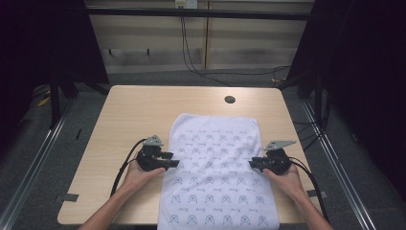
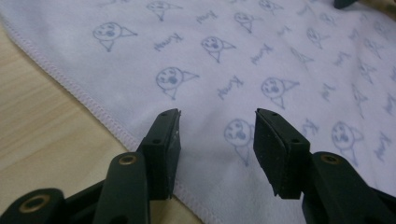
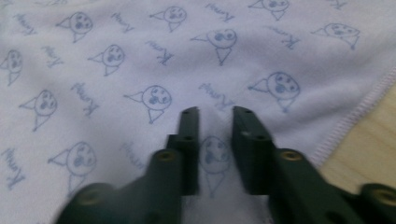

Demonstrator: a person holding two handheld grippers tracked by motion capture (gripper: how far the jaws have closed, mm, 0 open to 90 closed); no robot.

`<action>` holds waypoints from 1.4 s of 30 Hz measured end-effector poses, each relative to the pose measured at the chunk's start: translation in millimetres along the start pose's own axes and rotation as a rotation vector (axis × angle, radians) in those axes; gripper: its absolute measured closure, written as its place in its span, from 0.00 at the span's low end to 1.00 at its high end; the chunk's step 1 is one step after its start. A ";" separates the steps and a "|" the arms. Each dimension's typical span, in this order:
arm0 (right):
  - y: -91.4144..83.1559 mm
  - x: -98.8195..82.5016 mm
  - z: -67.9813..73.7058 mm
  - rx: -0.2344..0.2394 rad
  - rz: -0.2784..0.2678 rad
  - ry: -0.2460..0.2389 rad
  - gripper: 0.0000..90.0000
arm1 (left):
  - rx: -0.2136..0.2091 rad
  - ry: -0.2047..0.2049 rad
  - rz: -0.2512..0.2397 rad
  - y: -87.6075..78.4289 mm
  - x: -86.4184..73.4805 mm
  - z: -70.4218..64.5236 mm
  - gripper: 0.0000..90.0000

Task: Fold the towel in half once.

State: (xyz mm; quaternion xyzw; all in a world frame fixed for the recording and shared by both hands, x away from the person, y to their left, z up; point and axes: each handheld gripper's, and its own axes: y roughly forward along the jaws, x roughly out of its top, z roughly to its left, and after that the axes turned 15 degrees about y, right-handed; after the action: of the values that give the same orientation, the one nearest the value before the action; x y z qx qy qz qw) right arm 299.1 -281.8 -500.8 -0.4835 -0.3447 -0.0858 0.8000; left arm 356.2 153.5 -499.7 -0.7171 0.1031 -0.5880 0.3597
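Observation:
A white towel (image 1: 215, 158) printed with small blue faces and words lies flat on the wooden table (image 1: 139, 110), its near end reaching the front edge. My left gripper (image 1: 174, 164) rests at the towel's left hem, jaws pointing right. In the left gripper view this gripper (image 2: 217, 116) is open wide just above the towel (image 2: 261, 56), with the stitched hem beside its left jaw. At the towel's right edge my right gripper (image 1: 252, 164) points left. In the right gripper view it (image 3: 215, 112) has a narrower gap over the towel (image 3: 116, 60), with nothing between the jaws.
A round cable hole (image 1: 230, 99) sits near the table's far edge, beyond the towel. Bare wood (image 2: 37, 126) lies left of the towel, and a strip (image 3: 373, 135) right of it. Cables (image 1: 215, 72) run on the floor behind, and dark curtains flank both sides.

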 end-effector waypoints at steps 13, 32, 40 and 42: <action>-13.9 -21.0 11.0 0.041 0.015 0.050 0.97 | 0.032 0.075 0.036 7.0 -1.9 -9.8 0.96; -40.3 -59.6 60.7 0.089 0.113 -0.015 0.90 | -0.112 0.100 0.120 -34.9 -27.0 -63.1 0.97; -48.7 -52.9 58.0 0.106 0.065 -0.013 0.81 | -0.084 0.062 0.047 -54.2 -26.6 -54.9 0.91; -49.9 -36.6 42.9 0.092 0.002 0.021 0.79 | -0.041 0.047 0.011 -54.4 -19.7 -39.8 0.89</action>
State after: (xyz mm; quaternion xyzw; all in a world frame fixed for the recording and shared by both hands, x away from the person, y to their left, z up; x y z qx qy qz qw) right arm 228.2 -279.1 -475.8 -0.4455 -0.3396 -0.0740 0.8250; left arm 299.0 188.2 -478.2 -0.7097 0.1275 -0.6006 0.3455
